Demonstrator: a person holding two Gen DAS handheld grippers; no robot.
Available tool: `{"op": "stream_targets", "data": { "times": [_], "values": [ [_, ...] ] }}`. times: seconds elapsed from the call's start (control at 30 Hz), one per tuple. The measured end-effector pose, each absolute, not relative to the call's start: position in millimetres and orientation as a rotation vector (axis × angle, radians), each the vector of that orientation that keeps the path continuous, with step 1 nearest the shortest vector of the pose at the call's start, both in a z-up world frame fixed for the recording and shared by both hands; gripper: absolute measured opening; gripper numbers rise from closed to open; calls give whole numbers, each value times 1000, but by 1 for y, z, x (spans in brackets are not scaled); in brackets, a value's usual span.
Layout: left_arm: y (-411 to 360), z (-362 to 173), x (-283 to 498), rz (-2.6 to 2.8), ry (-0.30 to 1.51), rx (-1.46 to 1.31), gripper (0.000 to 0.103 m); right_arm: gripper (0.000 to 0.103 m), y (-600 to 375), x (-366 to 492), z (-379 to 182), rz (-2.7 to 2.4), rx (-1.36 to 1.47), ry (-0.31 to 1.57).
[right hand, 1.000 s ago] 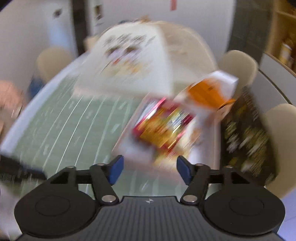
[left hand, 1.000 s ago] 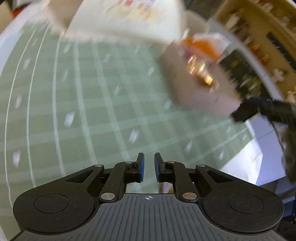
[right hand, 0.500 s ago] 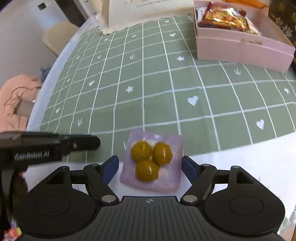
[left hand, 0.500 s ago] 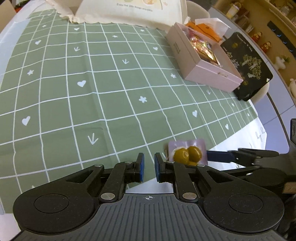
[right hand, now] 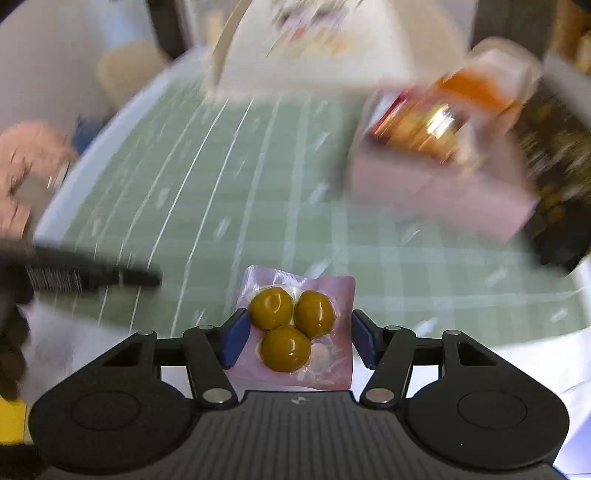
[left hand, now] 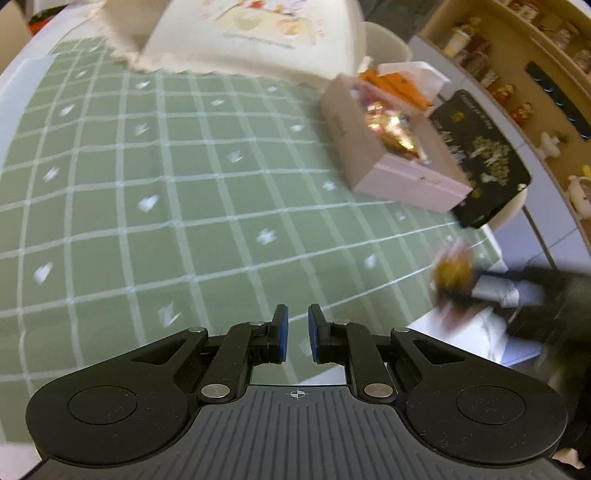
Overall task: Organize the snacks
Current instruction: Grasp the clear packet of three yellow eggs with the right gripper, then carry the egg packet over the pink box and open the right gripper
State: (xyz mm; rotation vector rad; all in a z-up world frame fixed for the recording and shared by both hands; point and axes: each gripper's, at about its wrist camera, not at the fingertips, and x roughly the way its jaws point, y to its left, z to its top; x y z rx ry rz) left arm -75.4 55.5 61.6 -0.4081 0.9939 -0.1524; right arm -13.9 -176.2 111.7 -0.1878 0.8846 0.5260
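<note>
My right gripper (right hand: 295, 341) is shut on a pink snack packet (right hand: 295, 332) with three yellow-green balls, held above the table's near edge. The packet shows blurred in the left wrist view (left hand: 452, 275) at the right, in the right gripper's fingers. A pink box (left hand: 391, 155) holding a red and gold snack pack (left hand: 388, 123) stands at the far right of the green checked cloth (left hand: 166, 184); in the right wrist view the box (right hand: 436, 192) lies ahead to the right. My left gripper (left hand: 294, 334) is nearly closed and empty, low over the cloth's near edge.
A large cream box (left hand: 251, 33) with printed pictures stands at the back. A black patterned box (left hand: 480, 158) lies right of the pink box, an orange pack (left hand: 395, 83) behind it. Shelves (left hand: 517, 55) stand at the right. A pink cloth (right hand: 26, 158) lies at the left.
My right gripper closed on the snack packet and lifted it off the table, moving toward the pink box. My left gripper stayed nearly closed and tilted up slightly.
</note>
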Motion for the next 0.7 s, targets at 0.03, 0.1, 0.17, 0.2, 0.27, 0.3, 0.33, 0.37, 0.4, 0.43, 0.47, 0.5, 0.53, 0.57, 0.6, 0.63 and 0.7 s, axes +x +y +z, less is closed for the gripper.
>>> {"op": "stream_targets", "data": {
  "times": [0.03, 0.1, 0.17, 0.2, 0.27, 0.3, 0.33, 0.37, 0.4, 0.43, 0.47, 0.5, 0.53, 0.57, 0.6, 0.63, 0.7],
  "values": [
    [52, 65, -71, -167, 981, -402, 14, 60, -184, -4, 131, 493, -187, 823],
    [43, 73, -62, -194, 948, -384, 14, 61, -199, 20, 168, 421, -186, 712],
    [33, 81, -50, -214, 915, -357, 14, 65, -214, 52, 195, 381, -149, 635],
    [28, 86, -44, -220, 892, -338, 14, 75, -220, 73, 204, 389, -131, 617],
    [17, 95, -32, -222, 844, -300, 14, 82, -228, 111, 212, 362, -107, 620],
    [12, 99, -26, -222, 827, -285, 14, 82, -231, 125, 212, 335, -90, 617],
    [6, 103, -20, -223, 808, -267, 14, 82, -234, 134, 211, 317, -75, 612],
    [1, 105, -16, -225, 791, -249, 14, 82, -236, 138, 208, 309, -65, 613],
    [-3, 106, -13, -224, 778, -228, 14, 82, -241, 138, 203, 307, -51, 617],
    [-7, 104, -11, -218, 770, -203, 14, 82, -244, 135, 194, 313, -36, 626],
    [-10, 100, -9, -202, 768, -176, 15, 82, -245, 133, 185, 322, -31, 639],
    [-12, 93, -7, -175, 774, -149, 15, 82, -245, 125, 173, 324, -32, 656],
    [-15, 84, -6, -141, 784, -123, 15, 82, -246, 118, 157, 321, -35, 678],
    [-17, 76, -5, -117, 792, -110, 15, 82, -246, 112, 138, 317, -35, 701],
    [-20, 66, -5, -100, 803, -106, 15, 82, -247, 102, 121, 315, -31, 724],
    [-19, 57, -5, -95, 809, -108, 15, 82, -245, 93, 102, 317, -26, 749],
    [-25, 40, -8, -76, 798, -91, 15, 82, -240, 74, 64, 325, -16, 799]
  ]
}}
